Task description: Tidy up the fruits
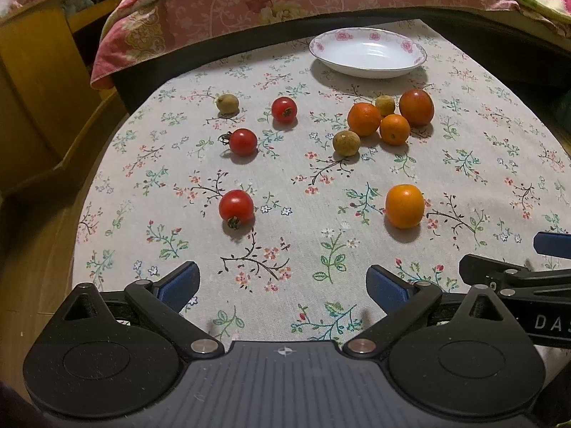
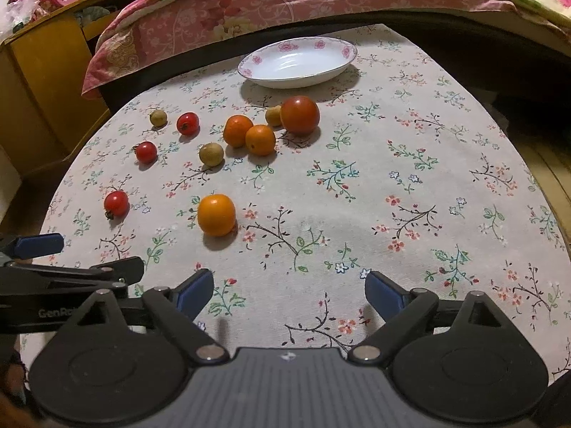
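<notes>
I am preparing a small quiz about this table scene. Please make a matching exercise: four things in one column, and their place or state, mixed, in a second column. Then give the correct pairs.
Things:
1. white plate
2. lone orange
3. big tomato
4. left tongs

Places or states:
A. alone, nearest the tongs
B. open, holding nothing
C. empty, at the far edge of the tablecloth
D. in the fruit cluster just in front of the plate

Pairs: 1-C, 2-A, 3-D, 4-B
</notes>
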